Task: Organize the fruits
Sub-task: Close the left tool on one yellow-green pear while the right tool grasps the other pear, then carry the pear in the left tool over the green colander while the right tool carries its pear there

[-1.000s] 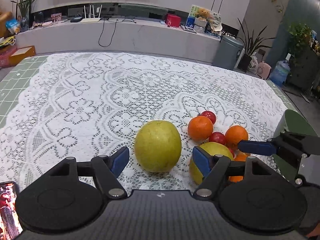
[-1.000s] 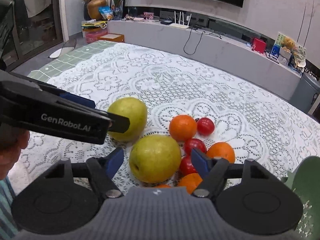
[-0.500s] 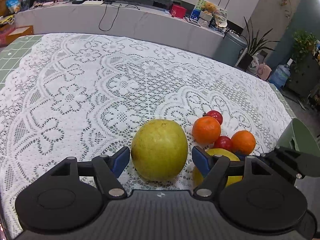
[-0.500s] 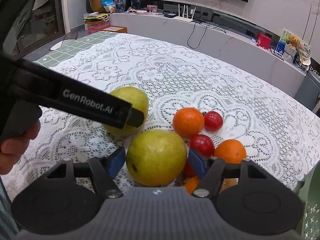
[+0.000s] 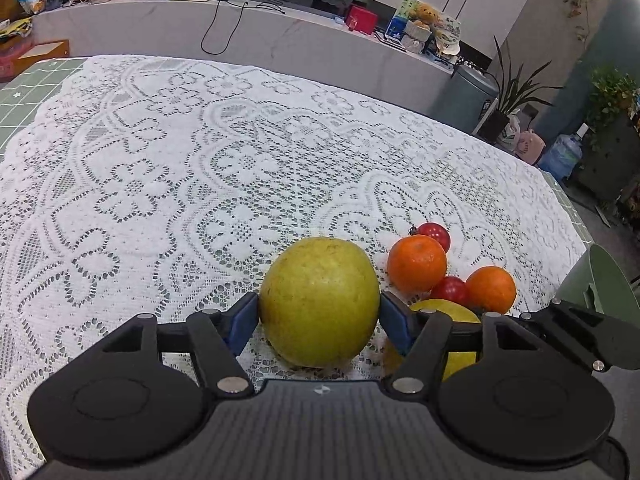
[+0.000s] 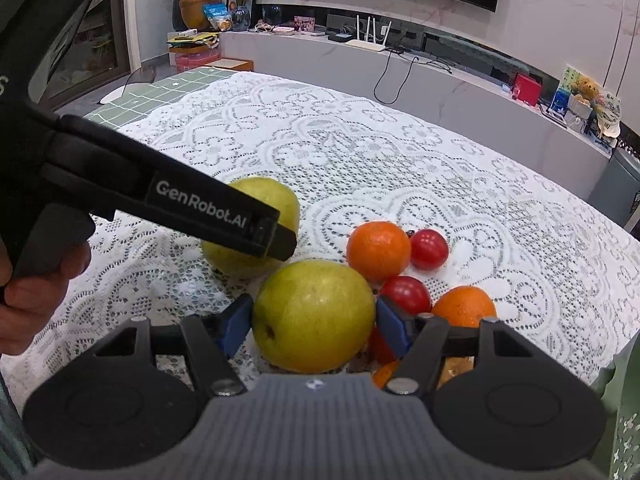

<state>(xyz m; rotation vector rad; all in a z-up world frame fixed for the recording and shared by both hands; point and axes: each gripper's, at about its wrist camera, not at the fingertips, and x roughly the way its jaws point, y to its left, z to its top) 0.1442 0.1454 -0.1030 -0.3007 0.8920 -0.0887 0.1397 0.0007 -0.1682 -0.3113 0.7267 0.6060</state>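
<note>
While left gripper [image 5: 319, 318] fingers close around one pear [image 5: 320, 300], right gripper [image 6: 314, 322] fingers pinch another pear [image 6: 314, 316]

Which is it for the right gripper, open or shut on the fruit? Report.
Shut on the near pear: both blue pads of the right gripper press against its sides, with no gap showing.

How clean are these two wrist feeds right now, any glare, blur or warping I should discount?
Left wrist view: sharp, with soft indoor light; fisheye bends the far counter and the lace tablecloth; slight sheen on the green pear. Right wrist view: also sharp; the near pear shows a mild highlight, the other gripper's dark body blocks the left side, and the room's edges curve strongly.
</note>
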